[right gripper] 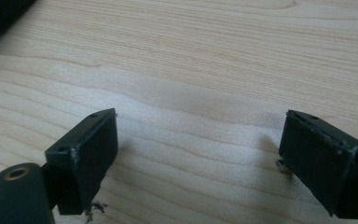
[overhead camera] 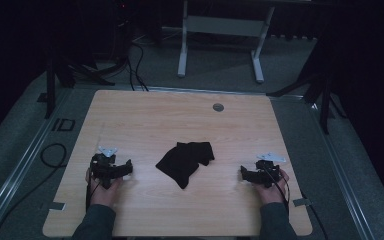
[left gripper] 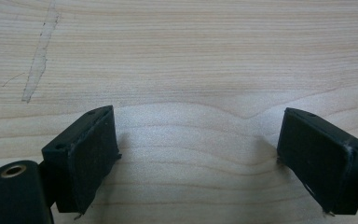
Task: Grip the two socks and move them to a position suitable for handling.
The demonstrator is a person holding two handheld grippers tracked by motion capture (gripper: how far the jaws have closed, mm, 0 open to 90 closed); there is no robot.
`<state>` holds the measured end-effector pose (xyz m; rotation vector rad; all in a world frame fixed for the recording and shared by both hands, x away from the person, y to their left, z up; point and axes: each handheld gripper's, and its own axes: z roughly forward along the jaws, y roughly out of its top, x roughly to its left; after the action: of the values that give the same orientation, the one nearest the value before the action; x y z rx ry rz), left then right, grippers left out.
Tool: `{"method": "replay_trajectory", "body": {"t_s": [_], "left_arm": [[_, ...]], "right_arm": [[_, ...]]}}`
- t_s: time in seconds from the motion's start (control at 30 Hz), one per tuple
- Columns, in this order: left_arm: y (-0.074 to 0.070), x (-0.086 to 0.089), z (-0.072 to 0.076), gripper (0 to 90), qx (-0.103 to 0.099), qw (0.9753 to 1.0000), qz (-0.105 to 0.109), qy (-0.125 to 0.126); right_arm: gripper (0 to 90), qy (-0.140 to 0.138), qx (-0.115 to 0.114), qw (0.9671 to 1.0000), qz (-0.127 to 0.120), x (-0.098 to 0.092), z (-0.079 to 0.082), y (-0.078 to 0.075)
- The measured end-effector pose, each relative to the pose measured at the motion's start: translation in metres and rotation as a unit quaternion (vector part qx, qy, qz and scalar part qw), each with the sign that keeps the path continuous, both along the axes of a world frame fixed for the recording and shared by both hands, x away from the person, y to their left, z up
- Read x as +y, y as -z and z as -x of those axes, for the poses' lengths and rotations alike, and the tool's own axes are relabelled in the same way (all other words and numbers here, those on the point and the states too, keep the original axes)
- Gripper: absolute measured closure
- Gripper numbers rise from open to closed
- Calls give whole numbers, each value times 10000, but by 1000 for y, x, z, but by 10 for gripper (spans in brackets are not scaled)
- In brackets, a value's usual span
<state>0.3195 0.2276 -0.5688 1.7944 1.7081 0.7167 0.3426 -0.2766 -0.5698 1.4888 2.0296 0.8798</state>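
Black cloth (overhead camera: pixel 185 161) lies crumpled in the middle of the wooden table (overhead camera: pixel 145 115), between the left gripper (overhead camera: pixel 128 167) and the right gripper (overhead camera: pixel 242 173), well apart from both. Each has its jaws spread wide over bare wood, holding nothing. To start cleanly, I would bring each gripper in low toward the nearest edge of the cloth and pinch a single layer.

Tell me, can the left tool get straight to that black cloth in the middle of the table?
Probably yes. The left tool sits open on the table with bare wood between it and the black cloth. Nothing lies across that path, and the right tool is on the cloth's far side.
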Motion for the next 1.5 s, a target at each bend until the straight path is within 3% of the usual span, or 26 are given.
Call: {"method": "replay_trajectory", "body": {"t_s": [0.57, 0.8, 0.97, 1.27, 1.5], "left_arm": [[0, 0, 0, 123, -10, 10000, 3, 13], [0, 0, 0, 123, -2, 10000, -4, 2], [0, 0, 0, 123, -3, 10000, -3, 3], [0, 0, 0, 123, -3, 10000, -4, 3], [0, 0, 0, 123, -5, 10000, -2, -2]], "right_arm": [[134, -146, -13, 9999, 3, 2, 4, 0], [144, -108, 108, 9999, 38, 4, 4, -2], [222, -127, 249, 9996, 96, 8, 6, -7], [416, -635, 156, 9978, 129, 21, 18, -25], [511, -968, 150, 9951, 149, 35, 23, -39]]}}
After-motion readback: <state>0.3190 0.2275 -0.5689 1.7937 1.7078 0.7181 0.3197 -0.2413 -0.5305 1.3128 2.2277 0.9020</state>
